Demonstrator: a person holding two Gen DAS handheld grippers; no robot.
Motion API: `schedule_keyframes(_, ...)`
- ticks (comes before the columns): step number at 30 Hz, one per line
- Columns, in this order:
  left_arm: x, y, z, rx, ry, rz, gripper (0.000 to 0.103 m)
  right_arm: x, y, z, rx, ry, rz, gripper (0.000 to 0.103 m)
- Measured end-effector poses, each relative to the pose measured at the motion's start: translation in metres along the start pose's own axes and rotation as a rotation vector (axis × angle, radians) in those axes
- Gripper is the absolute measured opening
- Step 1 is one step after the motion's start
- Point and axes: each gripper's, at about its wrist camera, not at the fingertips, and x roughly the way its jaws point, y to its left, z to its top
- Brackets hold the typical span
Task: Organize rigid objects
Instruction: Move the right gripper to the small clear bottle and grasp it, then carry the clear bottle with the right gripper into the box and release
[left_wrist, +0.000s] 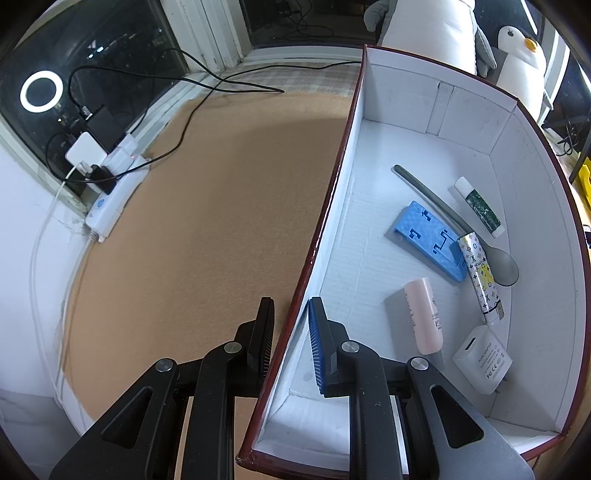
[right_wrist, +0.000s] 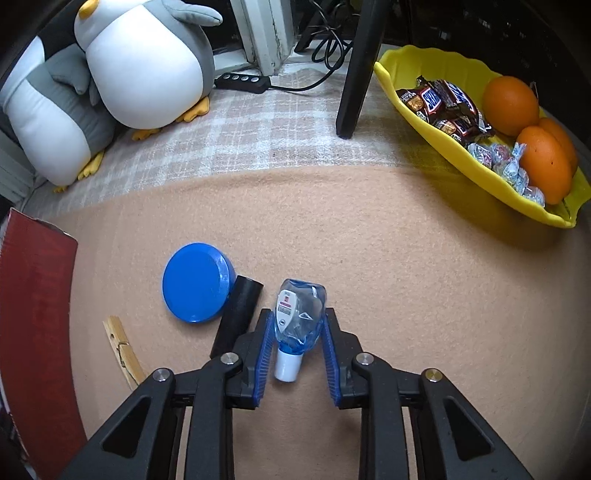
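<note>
In the right wrist view, the small clear bottle (right_wrist: 297, 325) is pinched between the right gripper (right_wrist: 297, 349) pads, its long axis pointing away, white cap nearest.

Box (left_wrist: 532, 122) is showing white inside with dark red edging, holding a blue block (left_wrist: 428, 240), pale pink tube (left_wrist: 424, 315) and monogram-patterned stick (left_wrist: 480, 273). At 10 o'clock from the clear-blue bottle (right_wrist: 299, 317), a blue lid (right_wrist: 197, 282) is sitting; yellow bowl (right_wrist: 443, 147) of oranges (right_wrist: 511, 105) at 2.

"SNICKERS" on choc bars (right_wrist: 448, 105)
</note>
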Motion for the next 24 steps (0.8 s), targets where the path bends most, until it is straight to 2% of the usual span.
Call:
schedule_keyframes(6,0.000,0.001,-0.001,-0.008,-0.006,-0.008,0.017,-0.004,-0.004,-0.010,-0.020,-0.018,-0.013,0.022)
schedule_keyframes(11,-0.002,0.004,-0.002,-0.022,-0.014,-0.024,0.017,-0.023,-0.004,-0.021,-0.023,-0.049,-0.011,0.022)
schedule_keyframes(16,-0.003,0.007,-0.002,-0.032,-0.025,-0.048,0.017,-0.047,0.005,-0.029,-0.046,-0.091,-0.004,0.022)
schedule_keyframes(24,-0.007,0.013,-0.004,-0.043,-0.048,-0.085,0.017,-0.085,0.042,-0.049,-0.104,-0.141,0.068,0.022)
